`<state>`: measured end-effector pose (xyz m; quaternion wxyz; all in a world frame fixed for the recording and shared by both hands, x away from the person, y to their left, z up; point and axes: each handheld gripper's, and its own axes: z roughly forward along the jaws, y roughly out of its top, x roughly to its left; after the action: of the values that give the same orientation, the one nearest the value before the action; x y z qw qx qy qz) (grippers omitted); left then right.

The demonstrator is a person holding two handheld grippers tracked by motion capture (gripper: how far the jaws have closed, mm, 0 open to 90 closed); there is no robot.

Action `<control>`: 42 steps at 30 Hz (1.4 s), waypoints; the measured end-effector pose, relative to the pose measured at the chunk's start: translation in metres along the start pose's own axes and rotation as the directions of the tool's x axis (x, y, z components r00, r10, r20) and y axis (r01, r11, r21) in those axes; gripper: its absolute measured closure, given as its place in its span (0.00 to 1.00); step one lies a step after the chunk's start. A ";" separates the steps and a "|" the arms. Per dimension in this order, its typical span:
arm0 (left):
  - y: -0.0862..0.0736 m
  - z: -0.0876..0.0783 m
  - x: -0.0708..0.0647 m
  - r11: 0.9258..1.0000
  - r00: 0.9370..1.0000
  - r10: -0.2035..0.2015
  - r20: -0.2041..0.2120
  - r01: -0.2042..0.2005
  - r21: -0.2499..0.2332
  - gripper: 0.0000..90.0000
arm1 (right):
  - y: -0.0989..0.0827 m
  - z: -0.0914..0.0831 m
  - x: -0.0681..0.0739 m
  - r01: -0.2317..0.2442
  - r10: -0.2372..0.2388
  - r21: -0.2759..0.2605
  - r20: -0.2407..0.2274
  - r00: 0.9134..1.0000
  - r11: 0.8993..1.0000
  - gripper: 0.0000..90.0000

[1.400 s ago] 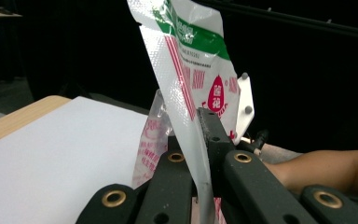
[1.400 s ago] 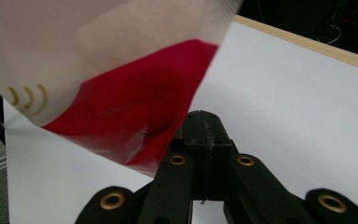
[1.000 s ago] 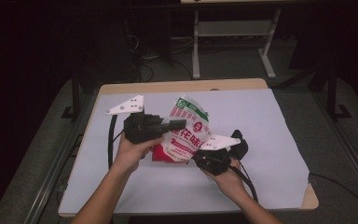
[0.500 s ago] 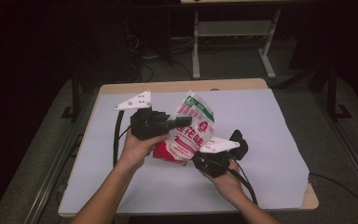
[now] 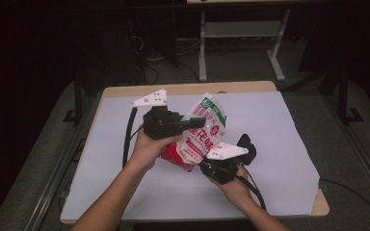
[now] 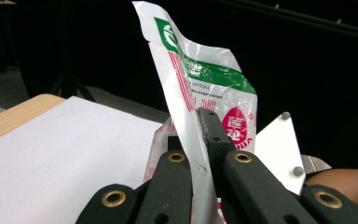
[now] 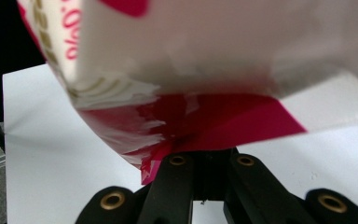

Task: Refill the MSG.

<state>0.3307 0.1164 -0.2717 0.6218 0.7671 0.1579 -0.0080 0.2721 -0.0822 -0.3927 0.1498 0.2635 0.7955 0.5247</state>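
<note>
Above the white table cover (image 5: 125, 192), the left gripper (image 5: 198, 122) is pinching the upper edge of a red-and-white snack bag (image 5: 200, 139) while the right gripper (image 5: 211, 166) is clamping its red bottom corner, and opposing pulls are risking tearing the thin film or slipping it free.

White sheet (image 5: 270, 139) on wooden table (image 5: 183, 89)

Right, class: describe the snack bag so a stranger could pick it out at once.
Find the white-covered table. Above its middle, the snack bag is pinched between the left hand-held gripper and the right hand-held gripper. It alone is glossy white plastic, green-banded on top, red at the bottom.
</note>
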 end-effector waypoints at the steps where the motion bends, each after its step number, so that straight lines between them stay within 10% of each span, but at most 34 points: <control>1: 0.001 0.001 0.000 1.000 1.000 -0.002 0.001 0.002 0.004 1.00 | 0.000 0.000 0.000 -0.002 0.002 -0.002 0.000 1.000 1.000 1.00; 42: 0.016 0.036 -0.001 0.982 0.999 -0.031 -0.035 0.037 0.185 1.00 | -0.008 -0.001 0.007 0.003 -0.004 -0.032 -0.026 1.000 0.999 1.00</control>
<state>0.3407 0.0794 -0.2639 0.5447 0.8189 0.1795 -0.0207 0.2643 -0.0814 -0.3996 0.1446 0.2527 0.7895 0.5404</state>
